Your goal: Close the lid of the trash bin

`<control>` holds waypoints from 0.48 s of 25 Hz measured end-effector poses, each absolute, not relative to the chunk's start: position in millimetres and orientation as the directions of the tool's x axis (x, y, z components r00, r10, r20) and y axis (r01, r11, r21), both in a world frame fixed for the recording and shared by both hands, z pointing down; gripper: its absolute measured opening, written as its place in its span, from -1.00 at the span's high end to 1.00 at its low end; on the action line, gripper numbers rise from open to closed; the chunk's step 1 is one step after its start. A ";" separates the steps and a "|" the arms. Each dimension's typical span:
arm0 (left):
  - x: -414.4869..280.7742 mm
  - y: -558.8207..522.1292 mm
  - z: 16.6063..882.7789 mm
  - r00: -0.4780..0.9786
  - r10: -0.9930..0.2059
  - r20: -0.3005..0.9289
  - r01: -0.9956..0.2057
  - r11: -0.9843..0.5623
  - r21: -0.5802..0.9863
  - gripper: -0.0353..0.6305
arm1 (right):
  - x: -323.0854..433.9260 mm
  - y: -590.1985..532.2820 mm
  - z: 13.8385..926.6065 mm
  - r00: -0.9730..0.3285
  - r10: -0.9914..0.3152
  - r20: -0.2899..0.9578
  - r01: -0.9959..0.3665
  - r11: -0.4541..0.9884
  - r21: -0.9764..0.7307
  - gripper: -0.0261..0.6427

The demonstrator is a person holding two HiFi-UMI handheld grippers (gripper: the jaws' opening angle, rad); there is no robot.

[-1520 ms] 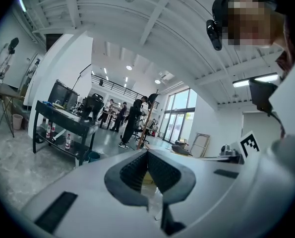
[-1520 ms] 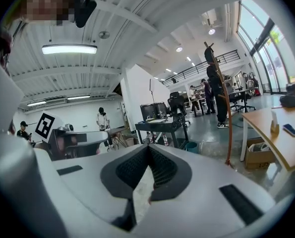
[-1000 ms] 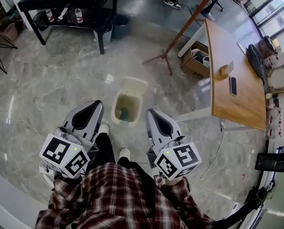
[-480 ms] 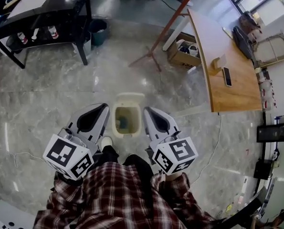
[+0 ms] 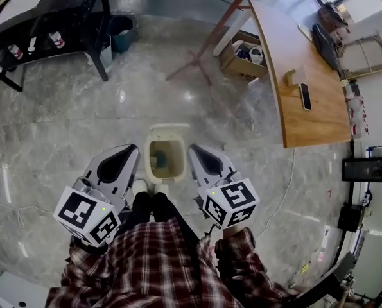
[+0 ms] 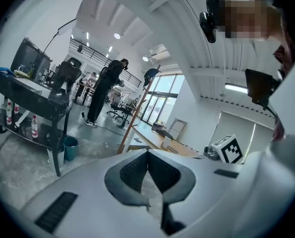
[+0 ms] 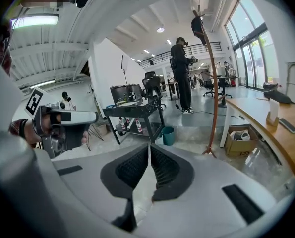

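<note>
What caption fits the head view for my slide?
Shut left gripper and right gripper flank the open trash bin at the person's feet.

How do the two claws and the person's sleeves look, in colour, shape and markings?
Both the left claw and right claw have pale grey, tapered shells with dark ribbed pads. Each carries a white cube with black square markers. The sleeves are red plaid.

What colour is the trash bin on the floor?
The trash bin is cream; the head view shows it best.
</note>
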State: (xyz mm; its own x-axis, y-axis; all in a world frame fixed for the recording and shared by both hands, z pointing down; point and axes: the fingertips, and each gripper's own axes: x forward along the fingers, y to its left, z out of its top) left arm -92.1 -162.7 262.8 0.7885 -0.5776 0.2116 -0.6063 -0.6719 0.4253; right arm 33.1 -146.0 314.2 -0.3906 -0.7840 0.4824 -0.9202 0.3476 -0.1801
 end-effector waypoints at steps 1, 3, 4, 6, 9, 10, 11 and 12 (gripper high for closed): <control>-93.9 -164.4 264.6 0.782 -0.585 0.216 -0.614 -0.663 0.428 0.87 | 35.6 -150.0 320.6 -0.395 -0.773 0.497 -0.918 0.357 -0.175 0.89; -98.0 -167.4 268.8 0.768 -0.598 0.226 -0.630 -0.644 0.435 0.86 | 39.8 -159.4 335.5 -0.403 -0.744 0.532 -0.911 0.382 -0.156 0.89; -99.6 -168.4 271.6 0.763 -0.604 0.232 -0.636 -0.636 0.437 0.86 | 41.2 -164.1 344.4 -0.409 -0.726 0.553 -0.906 0.398 -0.147 0.89; -101.3 -169.2 278.9 0.755 -0.608 0.246 -0.646 -0.624 0.440 0.87 | 43.3 -172.6 363.4 -0.419 -0.690 0.590 -0.893 0.430 -0.131 0.89; -99.7 -169.9 290.5 0.746 -0.612 0.263 -0.656 -0.607 0.449 0.86 | 47.0 -183.7 390.4 -0.432 -0.637 0.639 -0.871 0.479 -0.111 0.89; -98.3 -170.3 295.1 0.743 -0.613 0.268 -0.659 -0.600 0.454 0.86 | 48.5 -187.2 399.4 -0.435 -0.618 0.655 -0.863 0.495 -0.107 0.89; -96.4 -170.7 300.7 0.741 -0.613 0.273 -0.660 -0.593 0.461 0.86 | 50.0 -190.9 408.8 -0.438 -0.600 0.670 -0.855 0.509 -0.103 0.89; -94.1 -171.0 307.4 0.741 -0.611 0.279 -0.660 -0.587 0.469 0.86 | 51.4 -194.6 419.2 -0.439 -0.581 0.685 -0.846 0.524 -0.098 0.89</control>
State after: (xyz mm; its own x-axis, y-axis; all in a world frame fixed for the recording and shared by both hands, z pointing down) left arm -94.1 -171.0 307.4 0.7411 -0.6105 0.2794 -0.6602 -0.5867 0.4690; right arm 51.4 -194.6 419.2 -0.4391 -0.5814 0.6849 -0.8462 0.5238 -0.0979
